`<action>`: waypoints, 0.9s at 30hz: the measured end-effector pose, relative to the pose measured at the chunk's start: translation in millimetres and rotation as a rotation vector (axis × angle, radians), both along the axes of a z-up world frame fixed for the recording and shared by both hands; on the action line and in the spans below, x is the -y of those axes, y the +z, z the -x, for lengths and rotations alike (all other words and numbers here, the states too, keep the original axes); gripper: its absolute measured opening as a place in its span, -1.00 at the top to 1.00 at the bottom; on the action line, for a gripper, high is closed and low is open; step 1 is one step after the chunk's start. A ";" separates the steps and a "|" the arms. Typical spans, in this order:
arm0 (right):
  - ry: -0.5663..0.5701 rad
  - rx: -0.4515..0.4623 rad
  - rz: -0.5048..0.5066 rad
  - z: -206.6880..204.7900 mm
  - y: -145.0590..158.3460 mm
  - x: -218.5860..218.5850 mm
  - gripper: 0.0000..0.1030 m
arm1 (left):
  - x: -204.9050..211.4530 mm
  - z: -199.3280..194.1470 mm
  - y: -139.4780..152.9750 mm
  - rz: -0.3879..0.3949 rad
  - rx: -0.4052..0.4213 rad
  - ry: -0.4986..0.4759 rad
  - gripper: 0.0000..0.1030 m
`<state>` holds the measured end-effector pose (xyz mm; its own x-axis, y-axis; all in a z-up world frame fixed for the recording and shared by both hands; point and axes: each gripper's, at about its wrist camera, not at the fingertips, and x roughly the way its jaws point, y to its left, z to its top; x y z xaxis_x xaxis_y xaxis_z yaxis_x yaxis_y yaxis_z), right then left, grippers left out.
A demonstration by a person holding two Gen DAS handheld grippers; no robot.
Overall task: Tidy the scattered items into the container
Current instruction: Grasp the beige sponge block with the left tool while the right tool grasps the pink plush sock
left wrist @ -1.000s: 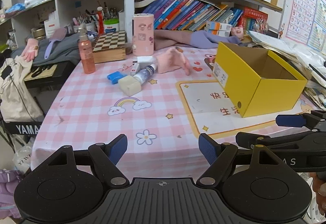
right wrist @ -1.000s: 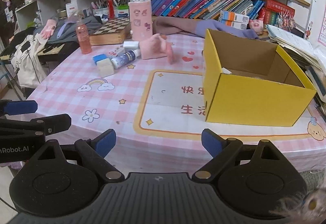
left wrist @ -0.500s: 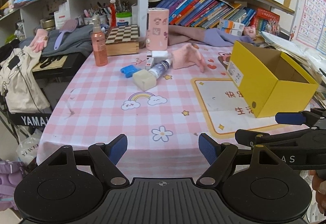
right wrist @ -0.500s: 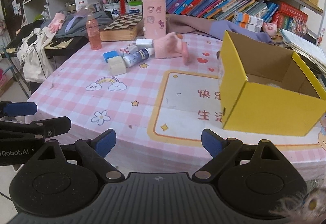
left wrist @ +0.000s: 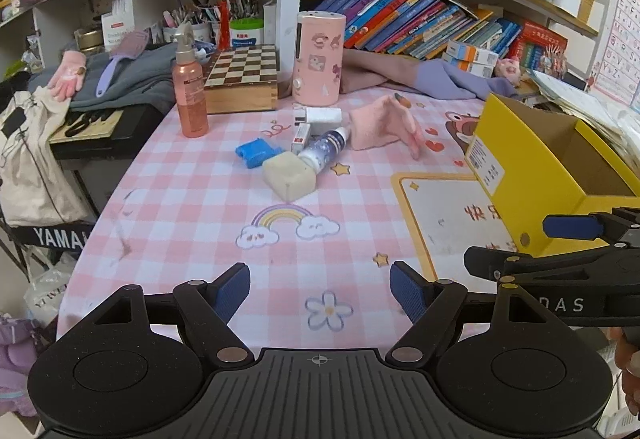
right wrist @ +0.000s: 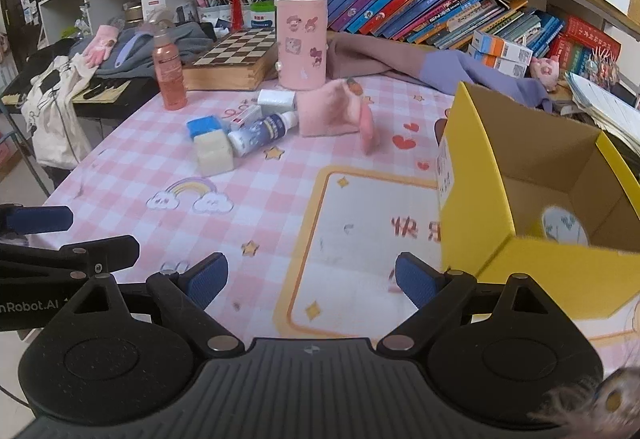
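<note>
I hold both grippers low over the near edge of the surface point(left wrist: 192, 207), which is covered in a pink checked cloth. My left gripper point(left wrist: 320, 291) has its blue pads spread wide apart with nothing between them. My right gripper point(right wrist: 312, 279) is likewise spread apart and holds nothing; it hangs just beside the near left corner of the yellow box point(right wrist: 476, 207).

The yellow box stands open at the right edge of the surface, partly on the yellow-bordered mat point(right wrist: 360, 239). Inside it, through the right wrist camera, I see a round pale item point(right wrist: 564, 225) lying on the bottom; I cannot tell what it is.

The scattered items lie in a cluster toward the far middle of the surface, well apart from both grippers. A cream sponge block point(left wrist: 289, 175) sits nearest me, touching a small white bottle point(left wrist: 326, 149) that lies on its side. A blue block point(left wrist: 254, 152) lies just beside the sponge toward the left edge. Behind the bottle are a small flat carton point(left wrist: 301, 137) and a white box point(left wrist: 323, 116). A pink glove point(left wrist: 384, 125) lies flat just to the right of the bottle.

Along the far edge stand an orange spray bottle point(left wrist: 190, 95), a wooden chess box point(left wrist: 241, 79) and a pink cylinder point(left wrist: 318, 59) with stickers, all upright.
</note>
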<state>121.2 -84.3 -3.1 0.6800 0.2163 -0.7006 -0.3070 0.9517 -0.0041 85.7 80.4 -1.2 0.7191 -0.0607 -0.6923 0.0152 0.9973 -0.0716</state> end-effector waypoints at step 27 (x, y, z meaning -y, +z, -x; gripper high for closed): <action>-0.009 -0.015 -0.030 -151.0 -5.5 -14.7 -0.76 | -6.8 -131.3 -33.3 -0.046 -0.068 0.064 -0.52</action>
<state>272.2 -69.5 -8.6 0.6714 0.2313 -0.7041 -0.2981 0.9541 0.0291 217.0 87.2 -34.4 0.6715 0.0167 -0.7408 -0.0516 0.9984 -0.0242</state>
